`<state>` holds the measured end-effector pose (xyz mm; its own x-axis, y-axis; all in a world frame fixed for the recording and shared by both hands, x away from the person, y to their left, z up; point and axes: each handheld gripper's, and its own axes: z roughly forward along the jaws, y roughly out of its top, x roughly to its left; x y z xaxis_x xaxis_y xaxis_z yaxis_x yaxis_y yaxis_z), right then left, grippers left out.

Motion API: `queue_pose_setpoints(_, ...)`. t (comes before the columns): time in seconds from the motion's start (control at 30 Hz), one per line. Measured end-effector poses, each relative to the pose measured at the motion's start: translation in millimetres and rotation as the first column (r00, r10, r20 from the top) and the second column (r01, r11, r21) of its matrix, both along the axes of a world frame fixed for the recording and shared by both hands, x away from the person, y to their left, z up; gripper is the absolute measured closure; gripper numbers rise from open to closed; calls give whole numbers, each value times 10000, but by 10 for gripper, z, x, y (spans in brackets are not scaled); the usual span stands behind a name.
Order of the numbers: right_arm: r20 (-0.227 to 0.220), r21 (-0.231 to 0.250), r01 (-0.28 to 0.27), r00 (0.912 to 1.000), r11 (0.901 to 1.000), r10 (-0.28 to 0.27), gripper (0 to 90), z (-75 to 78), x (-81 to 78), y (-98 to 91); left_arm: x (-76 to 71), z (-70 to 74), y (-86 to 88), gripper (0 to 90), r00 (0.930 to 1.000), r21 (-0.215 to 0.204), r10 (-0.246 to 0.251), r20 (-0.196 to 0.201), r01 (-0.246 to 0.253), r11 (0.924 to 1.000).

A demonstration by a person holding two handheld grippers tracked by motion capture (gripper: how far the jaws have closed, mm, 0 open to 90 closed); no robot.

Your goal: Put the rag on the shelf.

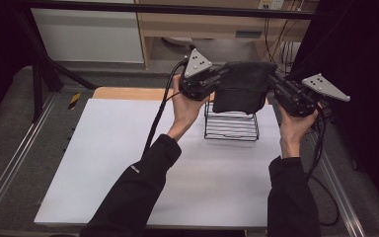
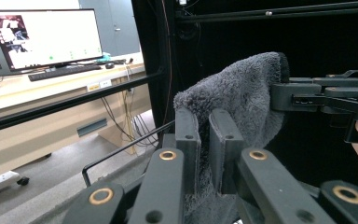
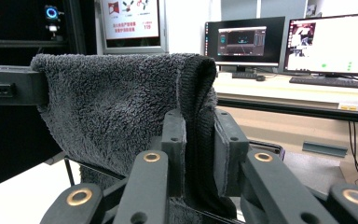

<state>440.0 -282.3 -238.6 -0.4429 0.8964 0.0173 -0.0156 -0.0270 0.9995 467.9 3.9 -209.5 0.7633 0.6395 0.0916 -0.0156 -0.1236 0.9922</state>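
A dark grey fluffy towel point(image 1: 242, 85) hangs folded between my two grippers above a black wire rack point(image 1: 231, 124). My left gripper point(image 1: 220, 74) is shut on the towel's left top corner, and my right gripper point(image 1: 272, 80) is shut on its right top corner. In the left gripper view the towel point(image 2: 242, 100) is pinched between the jaws of my left gripper point(image 2: 206, 122), and the other gripper point(image 2: 303, 96) holds its far edge. In the right gripper view the folded edge of the towel point(image 3: 121, 112) runs between the jaws of my right gripper point(image 3: 198, 125). The towel's lower edge hides the rack's top.
The rack stands at the far middle of a white table surface point(image 1: 128, 168), with a wooden board strip point(image 1: 128, 93) behind it. A desk with monitors point(image 2: 42, 35) and a keyboard lies beyond. Black frame bars point(image 1: 39, 79) and curtains flank the table.
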Motion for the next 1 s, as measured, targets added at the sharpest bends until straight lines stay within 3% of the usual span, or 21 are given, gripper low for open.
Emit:
queue_pose_setpoints(0.2,84,56,108,9999,9999,-109,777,-55,-26,9,-13,-7,-20,829,9999,91,137,85,-137,9999)
queue_pose_setpoints(0.5,-77,-71,329,9994,9994,-329,781,126,121,45,139,153,-47,830,9984,-7,538,-149,-538,9986)
queue_pose_setpoints(0.7,158,-162,324,9994,9993,-321,780,263,168,61,145,255,-23,830,9987,-136,513,24,-513,9986)
queue_pose_setpoints(0.83,403,-215,171,9991,9996,-163,779,220,79,37,41,199,-6,830,9996,-48,232,163,-232,9997)
queue_pose_setpoints(1.0,670,-94,44,9977,9999,-38,777,-11,-102,-4,-149,-26,-4,830,9997,-19,-96,243,97,10000)
